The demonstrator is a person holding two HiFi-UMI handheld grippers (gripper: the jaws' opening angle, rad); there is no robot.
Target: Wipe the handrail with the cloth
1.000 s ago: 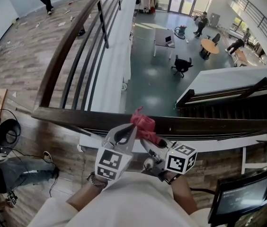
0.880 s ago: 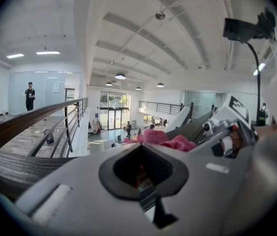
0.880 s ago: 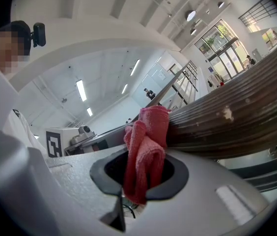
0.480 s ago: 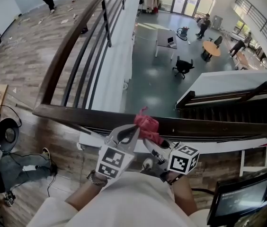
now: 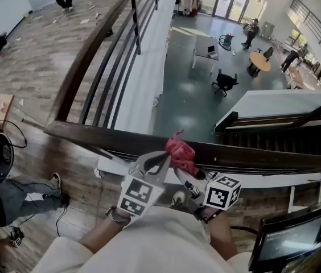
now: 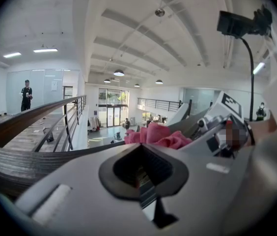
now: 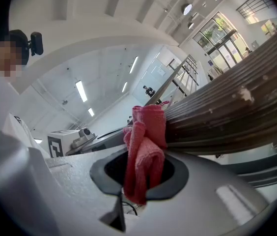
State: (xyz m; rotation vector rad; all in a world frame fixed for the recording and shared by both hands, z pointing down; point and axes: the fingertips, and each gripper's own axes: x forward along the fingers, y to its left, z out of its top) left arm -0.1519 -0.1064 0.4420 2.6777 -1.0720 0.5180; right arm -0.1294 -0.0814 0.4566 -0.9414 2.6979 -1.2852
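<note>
The dark wooden handrail [image 5: 92,133] crosses the head view from left to right just ahead of me. A pink cloth [image 5: 178,151] is bunched on its near side. My right gripper [image 5: 181,171] is shut on the cloth from below. In the right gripper view the cloth [image 7: 146,141] stands up out of the shut jaws of that gripper [image 7: 146,154] and presses against the rail [image 7: 227,117]. My left gripper [image 5: 160,157] sits close beside it on the left, shut with nothing seen between its jaws. In the left gripper view the cloth [image 6: 160,135] lies just past the left gripper [image 6: 141,146].
A second stretch of railing [image 5: 95,50] runs away to the upper left from the corner. Past the rail is a drop to a lower floor [image 5: 194,78] with tables, chairs and people. A staircase [image 5: 274,131] is at right, a monitor [image 5: 285,238] at lower right.
Both grippers and the cloth have edged slightly right along the rail. The right gripper's hold on the cloth is unchanged.
</note>
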